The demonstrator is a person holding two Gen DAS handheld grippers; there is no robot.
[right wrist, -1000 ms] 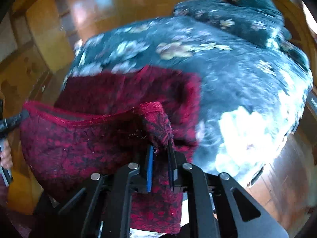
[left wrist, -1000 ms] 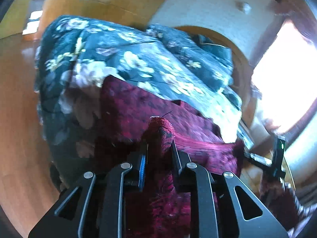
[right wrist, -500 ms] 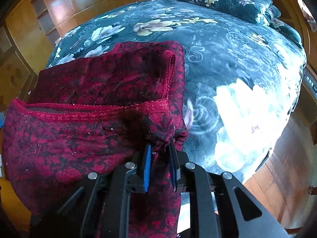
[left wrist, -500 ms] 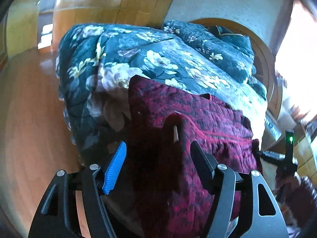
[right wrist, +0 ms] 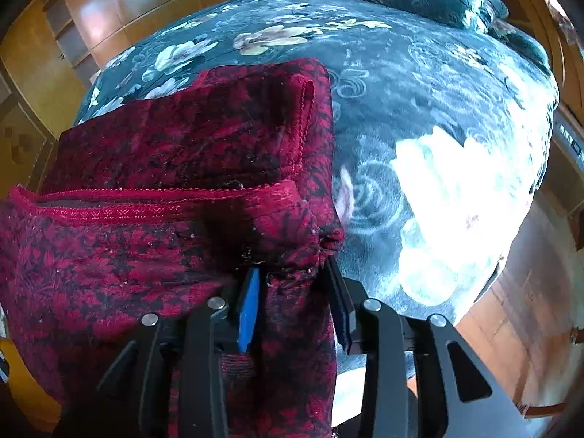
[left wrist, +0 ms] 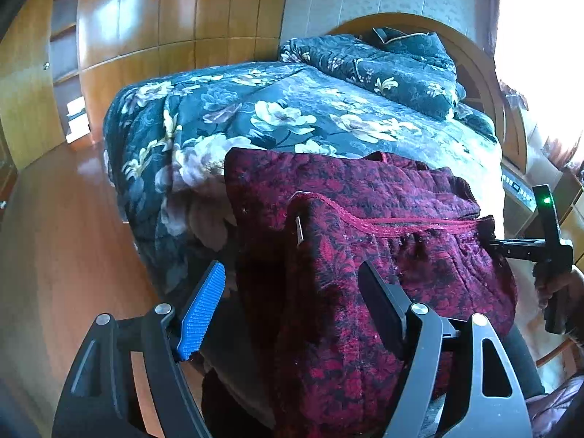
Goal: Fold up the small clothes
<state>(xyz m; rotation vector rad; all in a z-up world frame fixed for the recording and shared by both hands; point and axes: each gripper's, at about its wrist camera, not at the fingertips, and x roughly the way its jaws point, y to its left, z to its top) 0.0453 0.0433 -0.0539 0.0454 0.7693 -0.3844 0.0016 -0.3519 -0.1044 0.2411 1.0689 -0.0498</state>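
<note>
A dark red patterned garment (left wrist: 365,219) lies folded over on the near edge of the bed, its waistband seam running across. My left gripper (left wrist: 292,292) hovers at the garment's left corner. Its jaws are opening wide and the pads touch no cloth. In the right wrist view the same garment (right wrist: 182,164) fills the left half. My right gripper (right wrist: 292,281) sits at its right corner. Its jaws are opening, and a loose fold of the cloth still lies between them. The right gripper (left wrist: 496,244) also shows in the left wrist view, at the garment's right end.
The bed carries a dark teal floral quilt (left wrist: 292,116), with a folded quilt (left wrist: 401,65) by the curved wooden headboard (left wrist: 485,84). Wooden wardrobe panels (left wrist: 164,36) and a polished wood floor (left wrist: 54,237) lie to the left. A person's hand (left wrist: 554,284) holds the right gripper.
Both grippers were shut on the garment's lifted edge; the edge now rests on the bed. The left jaws have spread wide, and the right jaws have begun to part after sinking.
</note>
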